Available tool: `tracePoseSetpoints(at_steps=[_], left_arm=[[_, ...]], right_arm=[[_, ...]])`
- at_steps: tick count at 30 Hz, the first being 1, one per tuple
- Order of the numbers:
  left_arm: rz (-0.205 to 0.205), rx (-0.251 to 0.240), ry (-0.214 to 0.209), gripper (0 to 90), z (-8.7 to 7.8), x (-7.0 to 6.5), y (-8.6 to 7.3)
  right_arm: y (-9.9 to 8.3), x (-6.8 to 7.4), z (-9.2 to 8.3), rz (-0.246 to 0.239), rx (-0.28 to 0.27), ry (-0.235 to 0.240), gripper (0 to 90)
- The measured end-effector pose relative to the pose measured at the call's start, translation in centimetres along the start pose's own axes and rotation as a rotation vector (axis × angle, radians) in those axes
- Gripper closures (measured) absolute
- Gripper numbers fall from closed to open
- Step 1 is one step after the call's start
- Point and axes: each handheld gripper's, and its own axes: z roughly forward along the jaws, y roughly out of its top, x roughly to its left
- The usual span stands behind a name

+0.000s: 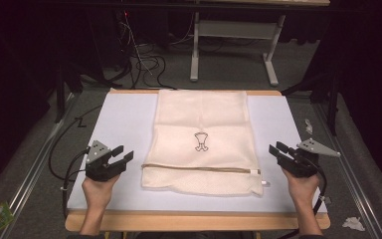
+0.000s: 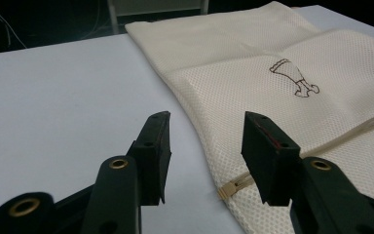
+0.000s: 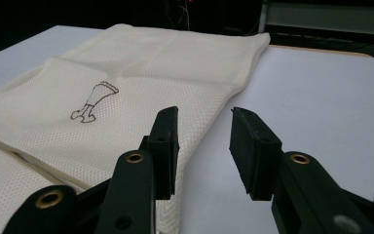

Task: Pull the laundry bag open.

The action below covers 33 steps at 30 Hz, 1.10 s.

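Mesh laundry bag [image 1: 201, 142] lies flat on the white desk top [image 1: 124, 124], running from the far edge down toward the near edge, roughly midway between the left and right edges. A small dark drawing [image 1: 201, 142] is printed near its middle, and a tan zipper [image 1: 199, 168] crosses it near the near end, with the pull [image 1: 256, 172] toward the right side.

Your left gripper [image 1: 122, 155] hovers just off the bag's left edge, near the near-left corner of the desk. Its jaws are released, nothing between them; in the left gripper view [image 2: 204, 151] the bag's edge and the zipper's end [image 2: 230, 187] lie below the gap, apart from the pads.

Your right gripper [image 1: 277, 149] hangs just off the bag's right edge, toward the near-right corner. Its jaws also stand apart and grasp nothing; in the right gripper view [image 3: 203, 146] the bag's right edge passes beneath the left jaw without touching it.
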Motion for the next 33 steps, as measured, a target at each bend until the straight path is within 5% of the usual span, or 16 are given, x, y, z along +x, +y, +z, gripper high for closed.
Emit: tracePoseSetpoints(at_steps=[14,33], left_arm=[[-0.058,-0.026,0.051,51.2,-1.1,2.2,-0.9],[-0.107,-0.007,0.110,49.8,-0.7,3.8,-2.2]], right_arm=[[-0.6,-2.2,-2.7,0.056,-0.060,-0.043,63.0],[-3.1,-4.7,-3.5,0.113,-0.045,-0.116,61.6]])
